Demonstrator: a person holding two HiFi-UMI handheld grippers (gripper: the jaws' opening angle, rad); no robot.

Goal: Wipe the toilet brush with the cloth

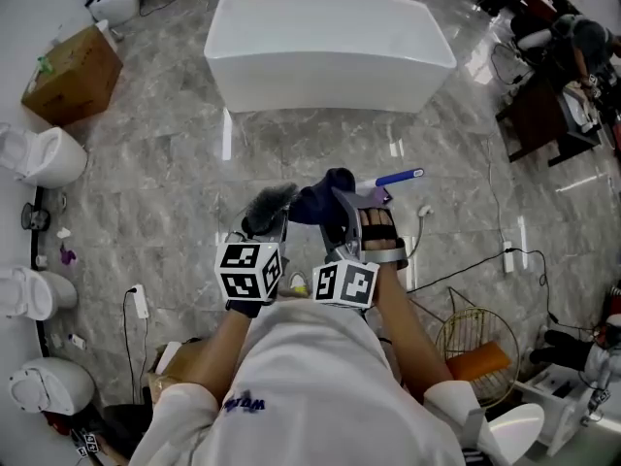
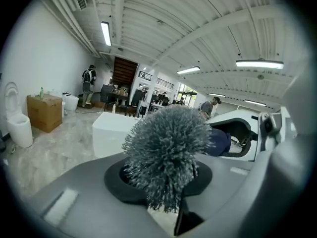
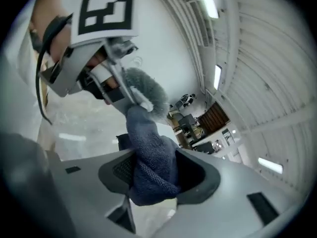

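Note:
The toilet brush (image 1: 270, 202) has a grey bristle head and sticks out ahead of my left gripper (image 1: 268, 225), which is shut on it just below the head. In the left gripper view the bristles (image 2: 168, 150) fill the space over the jaws of the left gripper (image 2: 166, 195). My right gripper (image 1: 345, 212) is shut on a dark blue cloth (image 1: 322, 200). Seen from the right gripper (image 3: 157, 180), the cloth (image 3: 151, 162) rises from the jaws and its top end meets the brush (image 3: 148, 90) at the white neck under the bristles. The left gripper (image 3: 94, 58) is close above.
A white bathtub (image 1: 330, 47) stands ahead on the grey marble floor. A cardboard box (image 1: 73, 76) and toilets (image 1: 44, 153) line the left wall. A blue-tipped white stick (image 1: 398, 176) shows past the right gripper. A wire basket (image 1: 471, 343) and cables (image 1: 485, 260) lie at the right.

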